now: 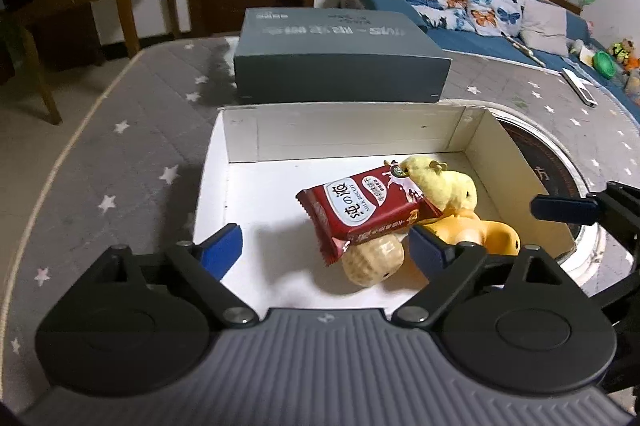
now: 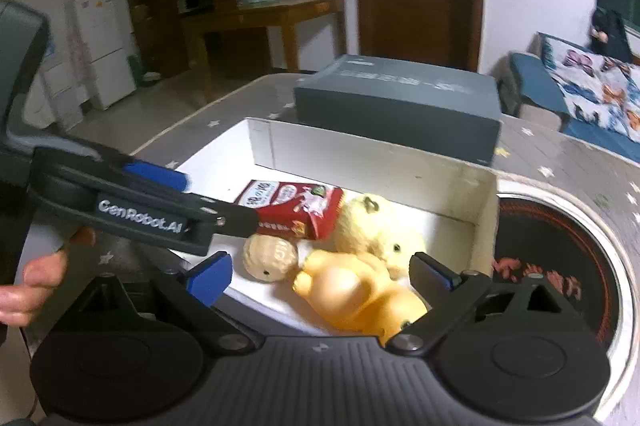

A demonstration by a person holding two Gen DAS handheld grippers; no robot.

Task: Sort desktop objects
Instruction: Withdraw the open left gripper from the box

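Observation:
A white open box [image 1: 240, 142] [image 2: 372, 154] sits on the grey star-patterned table. Inside lie a red biscuit packet [image 1: 360, 210] [image 2: 296, 206], a yellow plush toy [image 1: 448, 186] [image 2: 372, 226], a beige peanut toy [image 1: 374, 260] [image 2: 270, 256] and an orange rubber duck [image 1: 492, 236] [image 2: 352, 294]. The packet leans on the peanut and the plush. My left gripper [image 1: 326, 248] is open and empty over the box's near side, and shows at the left in the right wrist view [image 2: 160, 178]. My right gripper [image 2: 322, 276] is open and empty just above the duck.
A closed grey box [image 1: 336, 58] [image 2: 400, 98] stands right behind the white box. A round black and white cooktop [image 1: 560, 178] [image 2: 560, 258] lies to the box's right. A white remote [image 1: 580, 86] lies at the far right. A sofa and a wooden desk stand beyond the table.

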